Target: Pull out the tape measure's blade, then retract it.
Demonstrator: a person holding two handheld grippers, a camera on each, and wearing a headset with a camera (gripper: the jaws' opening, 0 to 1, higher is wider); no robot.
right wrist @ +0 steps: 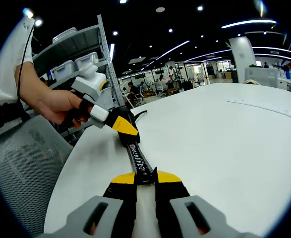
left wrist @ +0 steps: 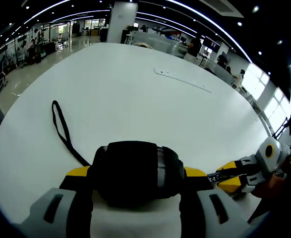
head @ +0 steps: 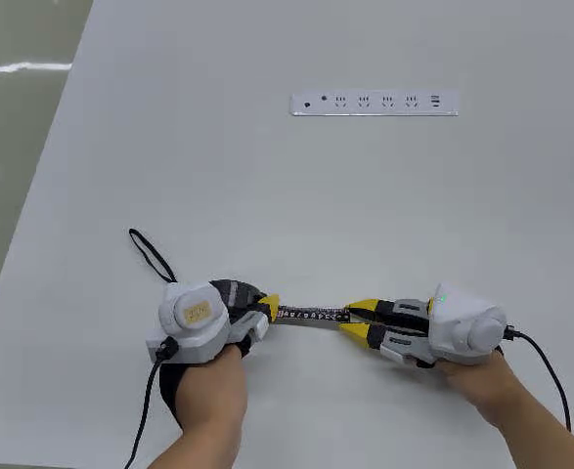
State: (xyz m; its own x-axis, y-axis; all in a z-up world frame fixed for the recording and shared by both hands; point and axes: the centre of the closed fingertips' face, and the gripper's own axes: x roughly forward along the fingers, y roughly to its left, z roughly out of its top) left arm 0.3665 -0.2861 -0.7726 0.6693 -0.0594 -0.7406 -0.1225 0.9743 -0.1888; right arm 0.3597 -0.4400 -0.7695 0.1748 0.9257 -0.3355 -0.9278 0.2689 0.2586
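Left gripper (head: 255,313) over near side of white table (head: 267,195), jaws clamped on either side of black tape measure case (left wrist: 133,168). Short length of blade (head: 311,314) runs from case toward 3 o'clock. Right gripper (head: 358,321) has jaws pinched nearly closed on blade's far end. Black wrist strap (head: 150,254) trails from case toward 10 o'clock. Power strip (head: 375,103) lies well apart at 12 o'clock

The tape measure (left wrist: 130,171) is black, the table (head: 365,195) white.
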